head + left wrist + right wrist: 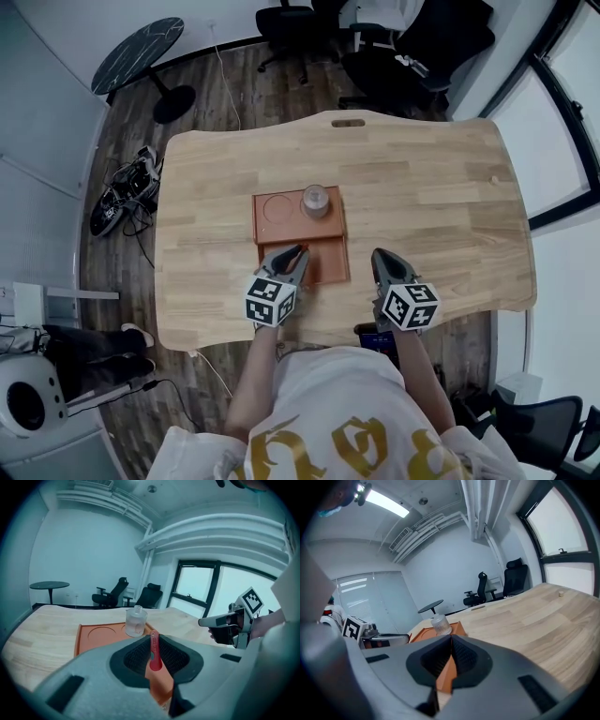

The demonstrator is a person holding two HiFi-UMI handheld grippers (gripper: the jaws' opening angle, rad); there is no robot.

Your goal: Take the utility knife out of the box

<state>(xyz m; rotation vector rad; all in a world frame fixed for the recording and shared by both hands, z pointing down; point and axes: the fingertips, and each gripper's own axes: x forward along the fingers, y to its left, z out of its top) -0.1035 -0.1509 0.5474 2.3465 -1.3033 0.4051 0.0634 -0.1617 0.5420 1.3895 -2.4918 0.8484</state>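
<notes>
The orange box (326, 260) is a shallow tray lying mid-table, with a round recess at its back left and a clear jar (316, 201) beside that. My left gripper (294, 256) hovers over the tray's front left, shut on the red utility knife (154, 652), which stands upright between the pads and lifted off the tray (93, 637). The jar (135, 621) stands beyond it. My right gripper (383, 256) hangs just right of the tray, its jaws closed together with nothing between them (451, 641). From the right gripper view, the left gripper (396, 638) shows at the left, beside the jar (441, 625).
The wooden table (441, 197) has its front edge right under both grippers. Office chairs (394, 47) stand behind the far edge. A round dark side table (138, 54) and a tangle of cables (127, 192) are on the floor to the left.
</notes>
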